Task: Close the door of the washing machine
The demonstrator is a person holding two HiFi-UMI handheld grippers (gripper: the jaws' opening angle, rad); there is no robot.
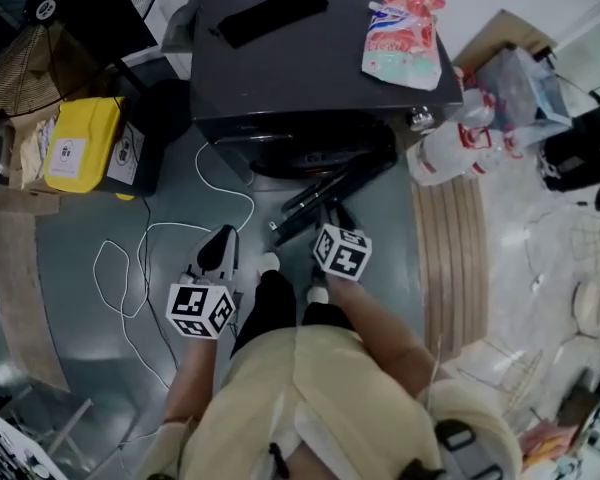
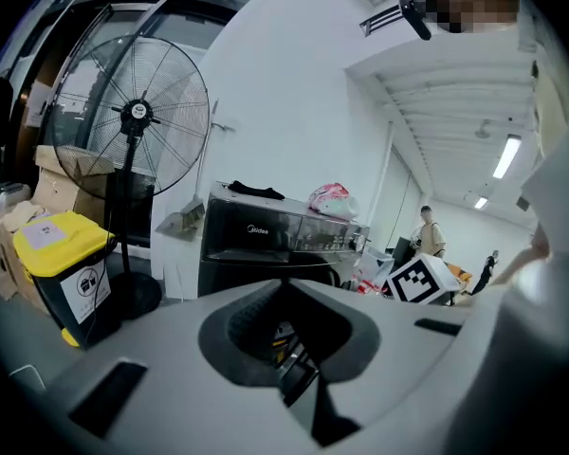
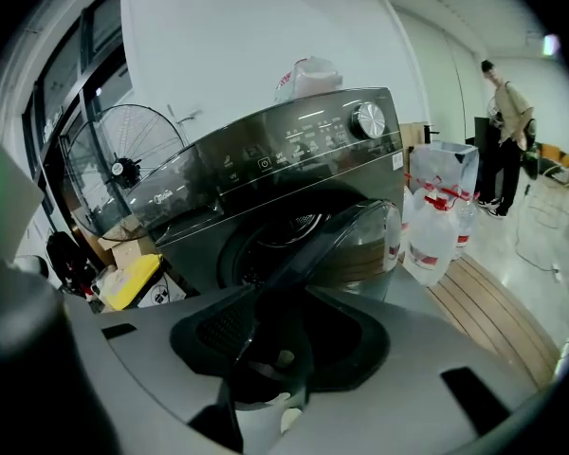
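Observation:
The dark washing machine stands ahead with its round door swung out toward me, the drum open behind it. In the right gripper view the door runs edge-on from the machine down into my jaws. My right gripper is open, and the door's free edge lies between its jaws; whether the pads touch it I cannot tell. My left gripper hangs over the floor left of the door, apart from it. It is shut on nothing and points toward the machine.
A yellow-lidded bin and a standing fan are to the left. A white cable loops on the floor. Water jugs and wooden boards lie to the right. A printed pouch lies on the machine. A person stands far off.

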